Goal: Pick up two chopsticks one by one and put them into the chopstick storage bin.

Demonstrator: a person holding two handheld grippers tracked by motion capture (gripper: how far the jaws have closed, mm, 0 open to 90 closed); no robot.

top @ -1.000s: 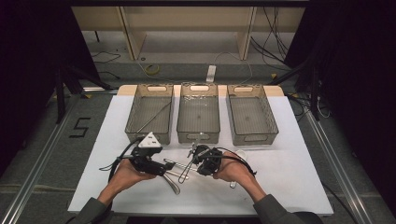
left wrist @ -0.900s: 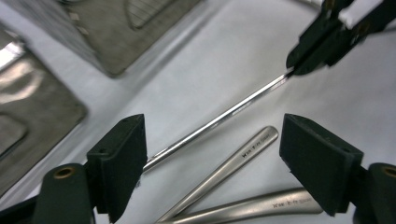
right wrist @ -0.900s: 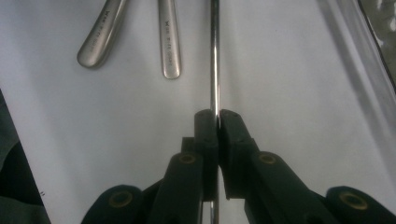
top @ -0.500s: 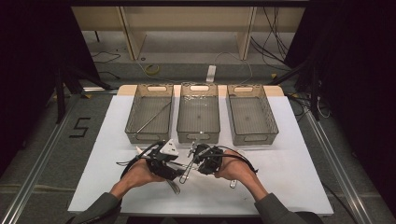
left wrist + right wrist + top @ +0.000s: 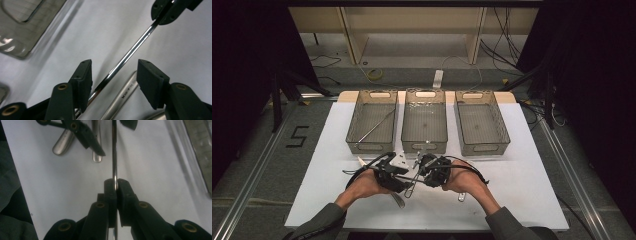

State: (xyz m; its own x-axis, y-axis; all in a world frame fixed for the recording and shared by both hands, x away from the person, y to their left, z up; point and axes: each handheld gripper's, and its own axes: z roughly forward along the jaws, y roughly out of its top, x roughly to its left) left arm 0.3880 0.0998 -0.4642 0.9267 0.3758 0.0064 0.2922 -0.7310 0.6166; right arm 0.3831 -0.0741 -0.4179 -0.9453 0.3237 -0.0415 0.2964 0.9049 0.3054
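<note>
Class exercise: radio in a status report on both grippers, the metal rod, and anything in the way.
Right gripper shut on thin metal rod. Left gripper open, jaws just been closing around rod, pads not pressing. Cutlery handle lies on the table just beside rod.

Three bins stand in a row at the table's (image 5: 532, 165) twelve o'clock: left bin (image 5: 372, 122), middle bin (image 5: 425, 120), right bin (image 5: 482, 122). A thin rod (image 5: 377, 125) lies in the left one. Toward six o'clock, both grippers sit side by side, left gripper (image 5: 404, 175) at nine, right gripper (image 5: 418, 176) at three.

Black "5" marked on the floor (image 5: 298, 136)
</note>
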